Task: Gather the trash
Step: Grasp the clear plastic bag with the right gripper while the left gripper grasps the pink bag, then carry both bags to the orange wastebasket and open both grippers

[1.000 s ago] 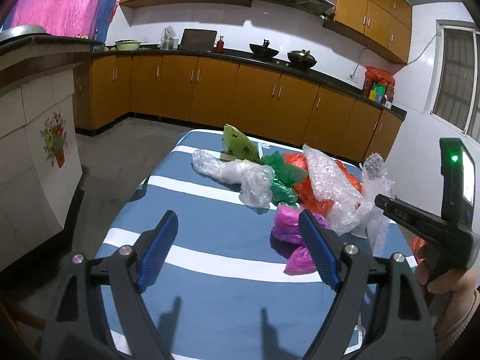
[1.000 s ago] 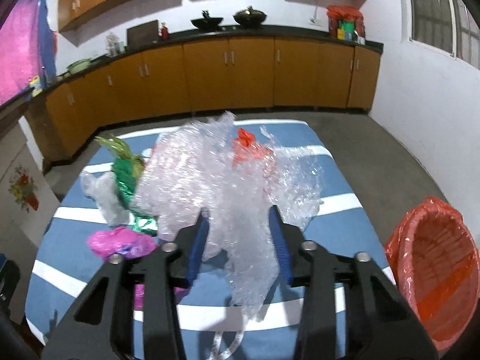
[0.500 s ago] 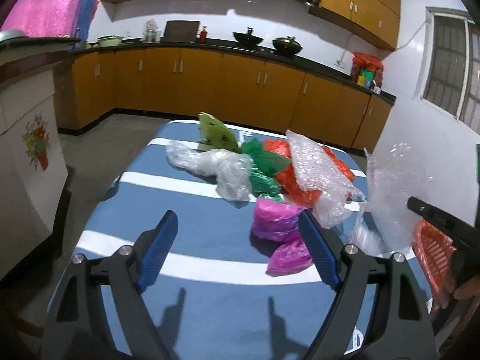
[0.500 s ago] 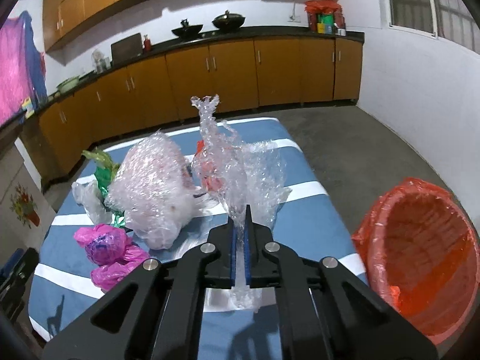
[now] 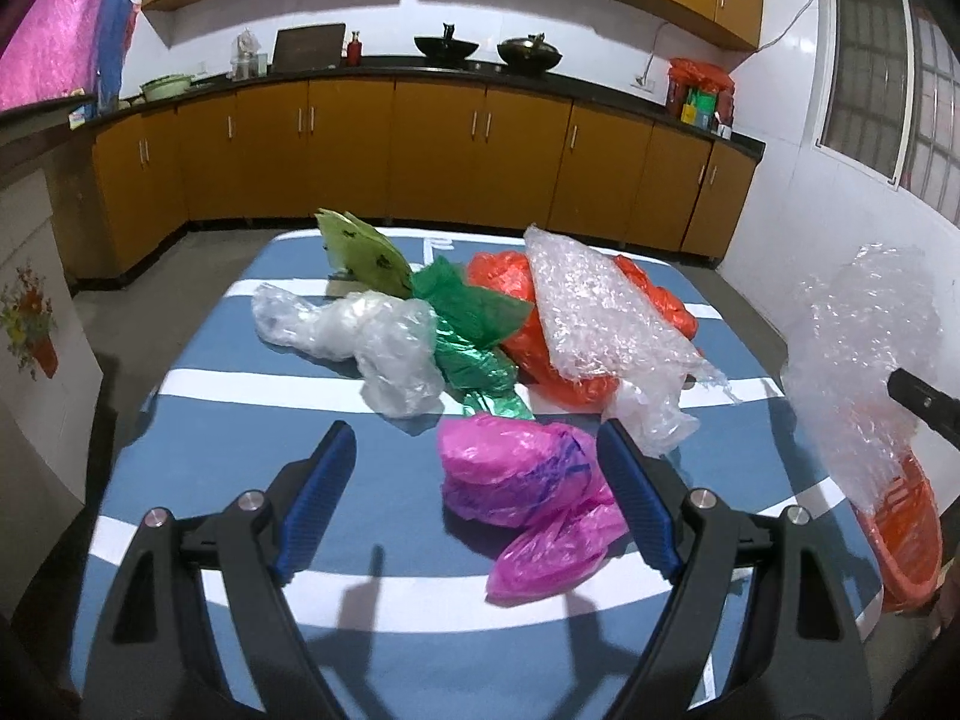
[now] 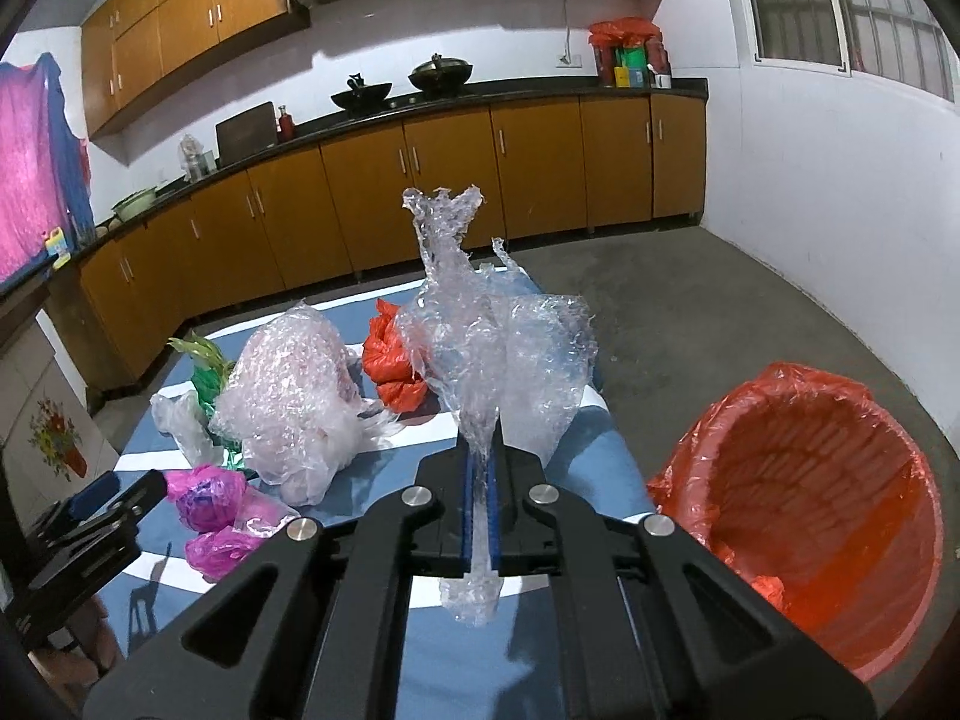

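While the left tongs (image 5: 474, 498) gape, the right tongs (image 6: 483, 483) pinch crinkled clear bubble wrap (image 6: 486, 336).

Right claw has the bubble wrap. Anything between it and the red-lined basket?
Nothing visible. The right claw is shut on the bubble wrap, lifted off the table. The red-lined basket sits open-mouthed to its right, beside the table edge; the remaining bags lie to the left.

A home kitchen: wooden cabinets (image 5: 444, 150), woks (image 6: 440, 73) on the dark counter (image 6: 540, 89)
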